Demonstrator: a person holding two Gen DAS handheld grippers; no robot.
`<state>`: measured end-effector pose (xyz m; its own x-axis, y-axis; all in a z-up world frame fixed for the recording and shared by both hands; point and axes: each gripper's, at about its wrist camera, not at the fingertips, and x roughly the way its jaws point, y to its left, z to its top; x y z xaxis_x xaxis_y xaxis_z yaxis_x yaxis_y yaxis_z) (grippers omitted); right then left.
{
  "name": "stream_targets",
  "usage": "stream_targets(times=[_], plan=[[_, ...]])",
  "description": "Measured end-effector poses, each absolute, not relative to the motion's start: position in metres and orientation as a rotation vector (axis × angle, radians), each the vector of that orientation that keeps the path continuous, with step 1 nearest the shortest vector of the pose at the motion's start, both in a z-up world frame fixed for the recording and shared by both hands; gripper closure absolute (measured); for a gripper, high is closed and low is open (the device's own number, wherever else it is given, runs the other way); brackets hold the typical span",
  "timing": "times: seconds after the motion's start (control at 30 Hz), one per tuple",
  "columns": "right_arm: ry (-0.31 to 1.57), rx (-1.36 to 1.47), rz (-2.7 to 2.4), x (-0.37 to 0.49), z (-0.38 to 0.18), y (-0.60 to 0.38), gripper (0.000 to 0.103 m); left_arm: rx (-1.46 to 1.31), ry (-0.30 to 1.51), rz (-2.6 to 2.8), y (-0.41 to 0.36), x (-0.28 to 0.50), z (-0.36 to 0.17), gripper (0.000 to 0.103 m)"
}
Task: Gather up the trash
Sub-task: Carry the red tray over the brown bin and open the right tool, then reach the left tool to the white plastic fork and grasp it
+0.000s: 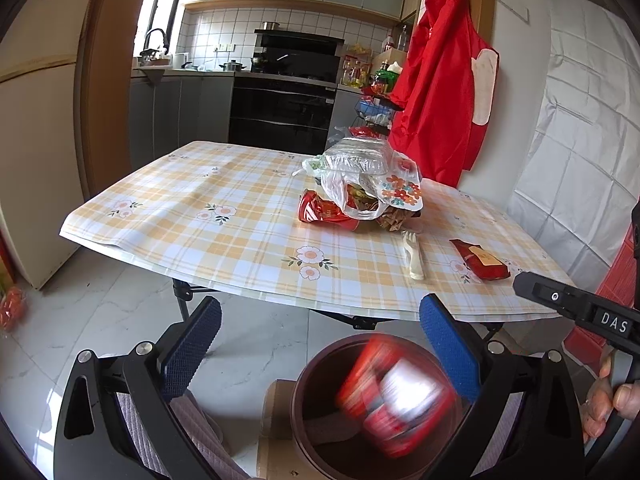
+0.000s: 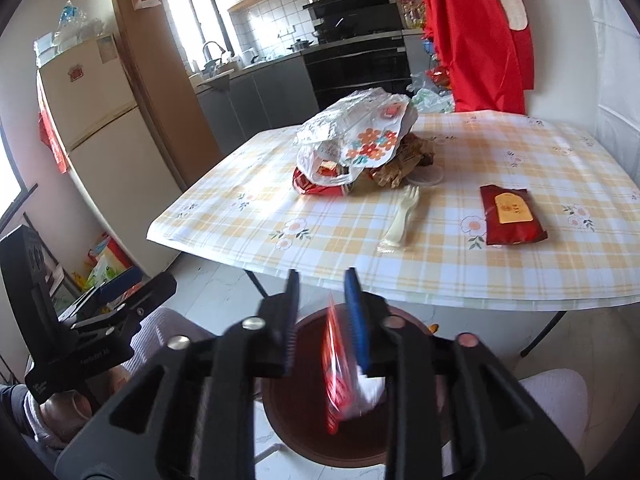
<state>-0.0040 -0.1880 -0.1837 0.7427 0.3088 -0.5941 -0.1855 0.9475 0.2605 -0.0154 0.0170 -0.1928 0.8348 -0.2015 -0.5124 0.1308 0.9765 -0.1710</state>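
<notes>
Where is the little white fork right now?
The white fork lies flat on the checkered table near its front edge, between the pile of bags and the dark red packet.

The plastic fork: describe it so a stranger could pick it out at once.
Start at the checked tablecloth. In front of the heap of bags, towards the near edge, lies the plastic fork. It is cream and slim, unlike the flat dark-red packet nearby.
</notes>
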Motion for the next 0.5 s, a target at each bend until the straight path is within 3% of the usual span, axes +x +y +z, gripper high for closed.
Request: stream_targets(times=[0.3,0.33,0.5], plan=[[0.678,0.213,0.097,-0.003,-0.189,-0.211,0.022,-0.122,0.561,-0.174,0.016,-0.014,-0.194,0.006],[0.675,0.212,0.075,-0.002,-0.190,-0.214,0.012,-0.121,0.564,-0.177,0.016,-0.013,-0.194,0.006],[0.673,0.182,-0.010,0.009,-0.197,-0.234,0.006,-0.089,0.595,-0.201,0.009,-0.005,-0.201,0.006]])
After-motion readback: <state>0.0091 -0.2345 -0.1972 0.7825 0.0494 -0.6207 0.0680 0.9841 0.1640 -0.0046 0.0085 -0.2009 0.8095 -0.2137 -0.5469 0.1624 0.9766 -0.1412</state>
